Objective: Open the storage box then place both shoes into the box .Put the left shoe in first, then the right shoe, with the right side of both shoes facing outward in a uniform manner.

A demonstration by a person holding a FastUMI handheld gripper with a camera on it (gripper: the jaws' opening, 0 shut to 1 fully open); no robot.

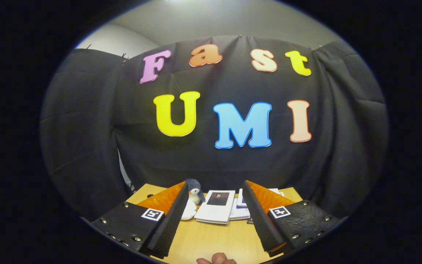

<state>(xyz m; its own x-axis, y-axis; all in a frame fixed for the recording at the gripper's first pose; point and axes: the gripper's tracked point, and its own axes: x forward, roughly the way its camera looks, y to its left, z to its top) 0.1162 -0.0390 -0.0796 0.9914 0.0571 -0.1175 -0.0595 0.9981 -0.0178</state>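
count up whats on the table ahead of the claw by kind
Plush penguin toy: 1
White booklets or papers: at least 2, the front booklet and a stack behind it, exact number unclear
Total: at least 3 on the wooden table
The claw is open, holding nothing.

1. Dim booth; light falls from overhead, brightest on the pale ceiling [211, 18] above the cloth wall [233, 161].
2. Strong fisheye bending curves the wall's edges.
3. Wooden table [214, 238] evenly lit, sharp, with soft shadows under the booklets [216, 207].
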